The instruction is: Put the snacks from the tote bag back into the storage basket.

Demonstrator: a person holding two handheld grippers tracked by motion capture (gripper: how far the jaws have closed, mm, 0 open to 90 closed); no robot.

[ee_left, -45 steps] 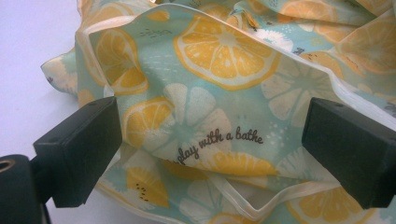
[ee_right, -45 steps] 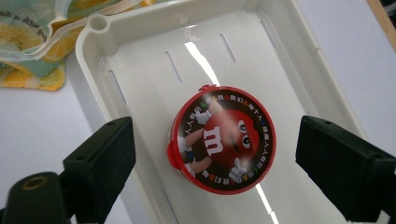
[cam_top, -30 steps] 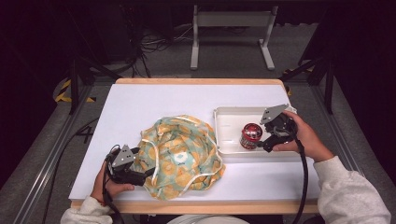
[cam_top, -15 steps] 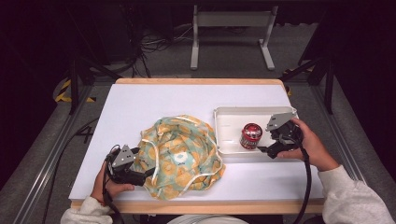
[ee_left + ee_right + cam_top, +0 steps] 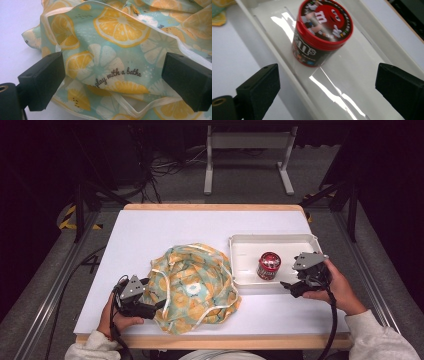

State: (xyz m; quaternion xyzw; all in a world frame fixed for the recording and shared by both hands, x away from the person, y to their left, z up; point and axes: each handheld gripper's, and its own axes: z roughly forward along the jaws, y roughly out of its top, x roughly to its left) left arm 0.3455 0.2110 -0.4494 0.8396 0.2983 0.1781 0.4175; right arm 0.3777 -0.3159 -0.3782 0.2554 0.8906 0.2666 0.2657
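- Since a second ago the right gripper has drawn back from the candy tub; earlier its jaws were at the tub, and now it sits at the near right corner of the tray, apart from the tub.
- The left gripper has stayed at the near left edge of the cloth bag.
- The right gripper is released: in the right gripper view its two black jaws stand wide apart with nothing between them, the tub lying beyond them.
- The tub stands upright in the white tray, towards its near side, with a red lid printed with a cartoon candy figure and a dark wall.
- The left gripper is also released: in the left gripper view its jaws are spread wide, with the bag bunched in front of and between them; whether the pads touch the fabric cannot be told.
- The bag is pale teal with yellow lemon slices and white trim, crumpled on the white table, just left of the tray.
- The print reads "play with a bathe".
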